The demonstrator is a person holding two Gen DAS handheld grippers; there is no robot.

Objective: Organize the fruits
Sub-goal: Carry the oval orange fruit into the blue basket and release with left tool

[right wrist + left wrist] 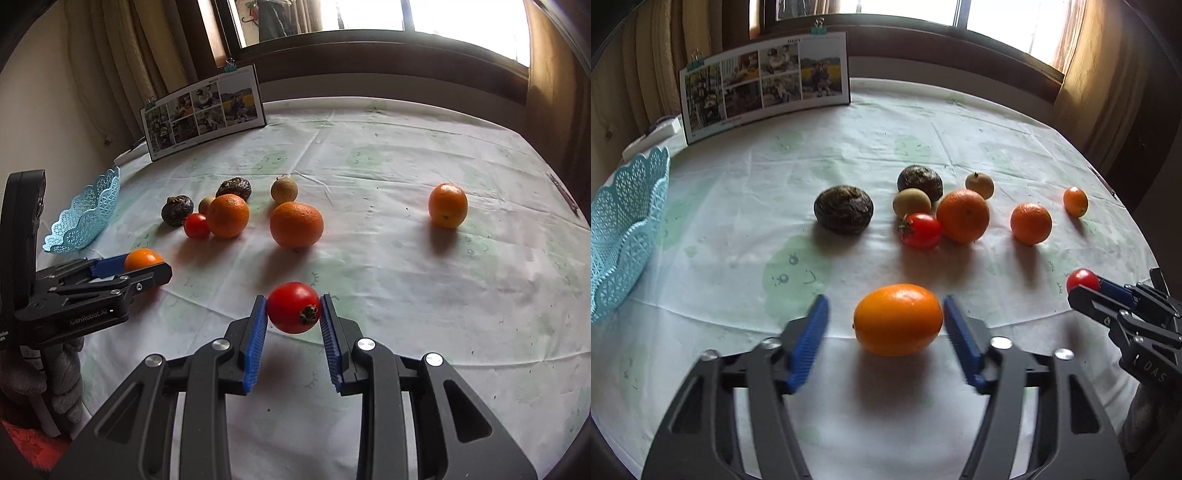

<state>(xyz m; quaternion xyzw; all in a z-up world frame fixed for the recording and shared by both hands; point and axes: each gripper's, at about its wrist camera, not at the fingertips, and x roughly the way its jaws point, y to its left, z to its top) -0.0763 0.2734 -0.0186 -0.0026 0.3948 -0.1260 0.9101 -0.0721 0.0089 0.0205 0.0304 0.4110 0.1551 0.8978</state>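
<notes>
Daylight from the window is falling across the cloth-covered bench (960,122), where I am gathering fruit for the blue lace basket (624,221) at my left. My left hand-held gripper (886,321) is spreading around an oval orange fruit (897,319), pads not yet touching; my right hand-held gripper (293,308) is pinching a tomato (293,306). Lying loose: three oranges, one tomato, two dark fruits, two pale ones.

A round bench (960,122) under a white cloth with pale green prints stands below a bright, dark-framed window (369,40). Tan curtains (1108,66) hang at both sides. A clipped photo-collage board (764,86) stands at the far edge.
</notes>
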